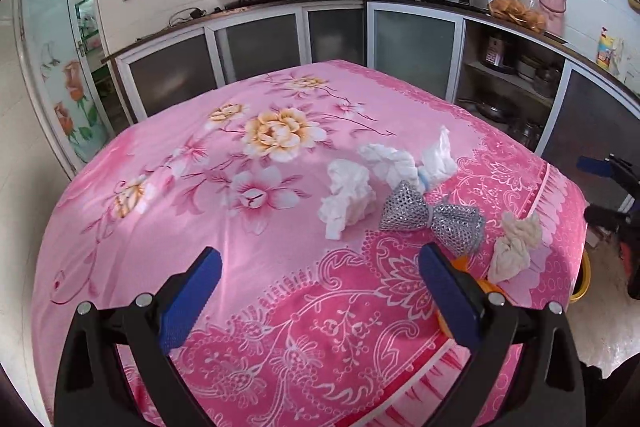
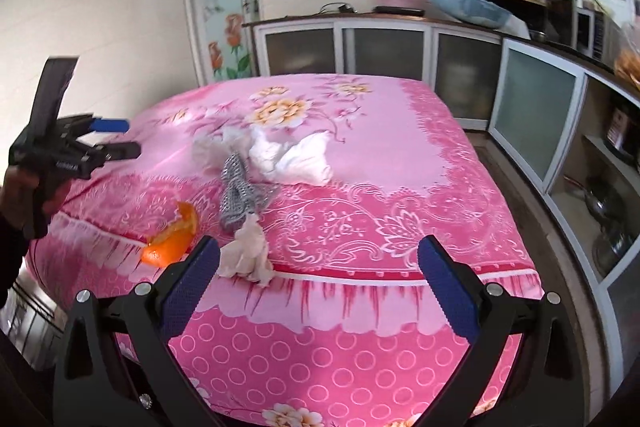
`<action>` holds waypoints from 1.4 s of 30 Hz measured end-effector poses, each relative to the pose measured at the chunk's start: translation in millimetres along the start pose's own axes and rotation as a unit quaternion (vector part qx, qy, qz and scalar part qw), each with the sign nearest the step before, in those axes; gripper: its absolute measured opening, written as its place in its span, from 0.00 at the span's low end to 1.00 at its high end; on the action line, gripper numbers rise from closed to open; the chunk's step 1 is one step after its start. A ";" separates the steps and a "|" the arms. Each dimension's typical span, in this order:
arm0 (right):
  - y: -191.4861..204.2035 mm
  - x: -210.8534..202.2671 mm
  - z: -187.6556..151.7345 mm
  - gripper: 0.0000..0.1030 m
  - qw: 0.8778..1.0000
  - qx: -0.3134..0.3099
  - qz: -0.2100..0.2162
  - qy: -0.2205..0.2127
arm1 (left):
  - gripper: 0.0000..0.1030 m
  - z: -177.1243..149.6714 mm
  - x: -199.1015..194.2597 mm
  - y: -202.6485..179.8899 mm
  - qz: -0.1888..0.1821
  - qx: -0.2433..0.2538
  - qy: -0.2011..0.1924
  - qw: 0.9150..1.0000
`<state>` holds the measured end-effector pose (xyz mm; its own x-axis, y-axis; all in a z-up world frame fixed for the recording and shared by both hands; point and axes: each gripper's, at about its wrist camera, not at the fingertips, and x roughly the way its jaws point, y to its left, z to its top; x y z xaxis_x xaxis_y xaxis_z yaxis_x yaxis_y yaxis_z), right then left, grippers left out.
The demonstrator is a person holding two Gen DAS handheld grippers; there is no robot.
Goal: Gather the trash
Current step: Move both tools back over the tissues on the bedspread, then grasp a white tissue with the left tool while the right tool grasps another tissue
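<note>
Left gripper (image 1: 320,291): spread, empty | right gripper (image 2: 318,273): spread, empty | trash: tissues (image 1: 347,198), peel (image 2: 172,237) around silver mesh (image 1: 434,217) on pink cloth (image 1: 200,211) | handling: likely light, soft, crushable; pinch each tissue's bunched middle.

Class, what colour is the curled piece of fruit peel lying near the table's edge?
Orange; the curled piece of fruit peel shows best in the right wrist view.

Trash on pink floral cloth, right of centre in left-wrist view: crumpled white tissue (image 1: 347,197); twisted white wad (image 1: 408,161) behind; silver mesh bow (image 1: 434,217); beige crumpled wad (image 1: 514,245) near edge; orange peel (image 2: 172,237), lower left in right-wrist view.
</note>
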<state>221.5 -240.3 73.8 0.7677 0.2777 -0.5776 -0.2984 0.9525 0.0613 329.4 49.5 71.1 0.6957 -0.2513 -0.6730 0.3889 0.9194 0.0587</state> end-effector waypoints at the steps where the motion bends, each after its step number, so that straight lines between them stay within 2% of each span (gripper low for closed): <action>1: -0.5 0.6 1.4 0.92 1.000 0.000 -0.002 0.000 | 0.93 0.7 3.5 0.5 -0.008 -0.004 0.004 1.000; 5: -5.9 2.5 7.1 0.92 1.000 0.002 -0.004 0.001 | 0.93 1.1 11.8 -1.3 -0.023 -0.014 0.016 0.999; 10: -14.8 8.1 14.6 0.92 1.000 -0.005 -0.020 0.001 | 0.93 1.1 24.4 -1.2 -0.001 -0.021 0.034 0.999; 20: -32.0 16.1 13.8 0.92 0.999 0.009 -0.037 0.000 | 0.93 4.0 38.1 1.0 0.019 -0.027 0.058 0.998; 34: -35.3 75.4 51.8 0.92 0.999 0.004 0.004 0.038 | 0.92 21.9 68.8 3.9 0.006 -0.068 0.079 0.994; 42: -26.7 106.4 62.5 0.92 0.998 -0.001 0.014 0.062 | 0.93 25.4 81.4 -3.6 0.002 -0.058 0.089 0.994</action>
<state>346.6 -228.3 61.6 0.6835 0.2869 -0.6713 -0.3206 0.9441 0.0771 400.0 18.1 34.9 0.5748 -0.2003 -0.7934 0.3079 0.9513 -0.0171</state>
